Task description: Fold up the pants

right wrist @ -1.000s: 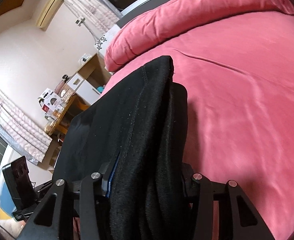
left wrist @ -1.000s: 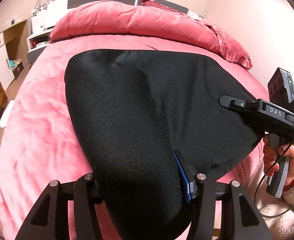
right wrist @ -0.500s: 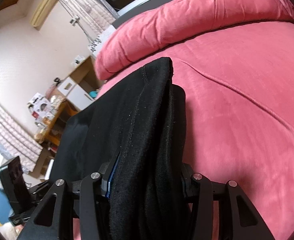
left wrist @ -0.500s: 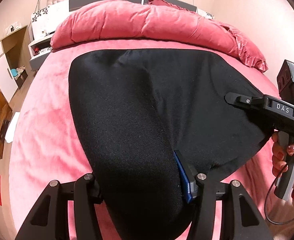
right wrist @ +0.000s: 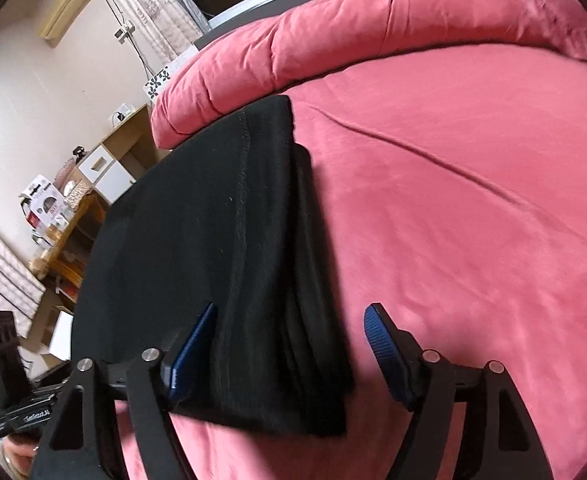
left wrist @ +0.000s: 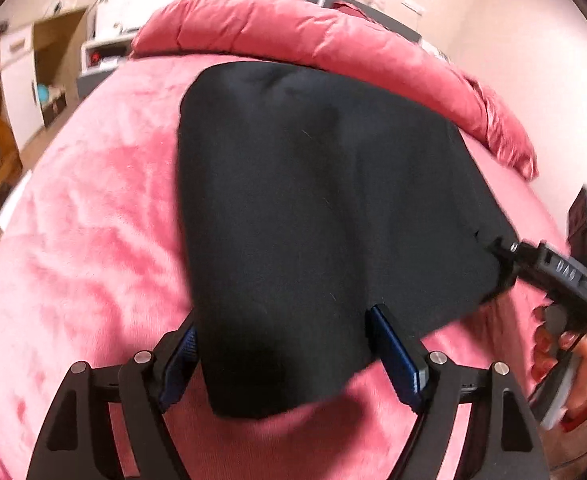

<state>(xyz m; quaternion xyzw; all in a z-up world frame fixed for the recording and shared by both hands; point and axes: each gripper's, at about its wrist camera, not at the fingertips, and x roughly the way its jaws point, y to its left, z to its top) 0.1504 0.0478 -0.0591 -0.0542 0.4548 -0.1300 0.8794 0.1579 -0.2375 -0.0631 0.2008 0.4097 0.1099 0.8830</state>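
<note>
Both grippers have let go since half a second ago. The left gripper (left wrist: 289, 344) is now spread wide around the near corner of the pants (left wrist: 313, 216), and the right gripper (right wrist: 291, 340) is spread likewise, fabric edge between its fingers, unclamped. The pants lie folded flat on the bed (right wrist: 473, 200), stretching toward 12 o'clock. This fold looks placed.

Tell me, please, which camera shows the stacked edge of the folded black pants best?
The right wrist view: the black pants show their seam and layered side edge on the bed. The left wrist view shows only their flat top.
</note>
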